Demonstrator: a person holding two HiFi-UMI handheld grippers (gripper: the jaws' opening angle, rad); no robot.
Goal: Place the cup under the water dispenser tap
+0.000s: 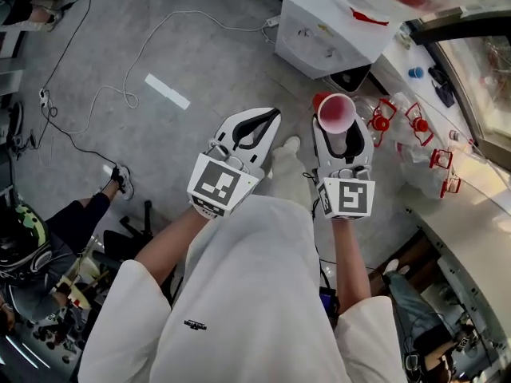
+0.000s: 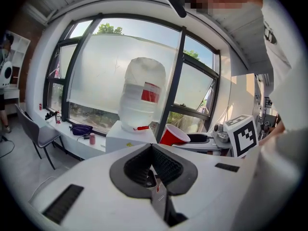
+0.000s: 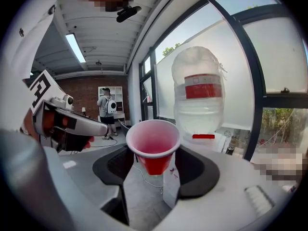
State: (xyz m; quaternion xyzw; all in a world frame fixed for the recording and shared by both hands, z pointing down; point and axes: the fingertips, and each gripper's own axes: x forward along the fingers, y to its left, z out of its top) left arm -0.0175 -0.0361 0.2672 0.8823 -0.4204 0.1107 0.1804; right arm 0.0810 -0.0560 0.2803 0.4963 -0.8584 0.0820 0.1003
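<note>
The person's white shirt (image 1: pixel 239 294) fills the bottom of the head view, and both forearms reach forward, each hand holding a gripper. The right gripper (image 1: pixel 341 130) carries the cup (image 1: pixel 337 112). It is a red plastic cup with a paler, pinkish inside and a rolled rim, upright with its mouth up, and nothing shows inside it.

In the right gripper view, the right gripper (image 3: pixel 156 154) has its two black pads closed against the tapered sides of the cup (image 3: pixel 155 148) below the rim. The rim sits above the jaws and the base hangs between them over grey floor.

The left gripper (image 1: pixel 270 120) is held just beside the right one, at about the same level and apart from the cup. In the left gripper view, the left gripper (image 2: pixel 151 148) has its jaws pressed together at the tips with nothing between them. The cup (image 2: pixel 174 135) shows off to its right.

Farther out, the grey floor (image 1: pixel 200 62) carries a loose white cable (image 1: pixel 140 53) and a strip of white tape (image 1: pixel 168 91). A seated person's leg and shoe (image 1: pixel 120 182) show at the left edge.

Ahead of the cup stands the water dispenser (image 1: pixel 319 30), a white box with a dark part at its foot. A clear bottle (image 3: pixel 198 93) with a red label sits upturned on top. The cup is near the dispenser but short of it, with bare floor between them.

Behind the dispenser is a large window (image 2: pixel 96 71). A purple bag (image 2: pixel 82 129) and a pink can (image 2: pixel 92 138) sit on its sill, and a grey chair (image 2: pixel 41 134) stands in front.
</note>
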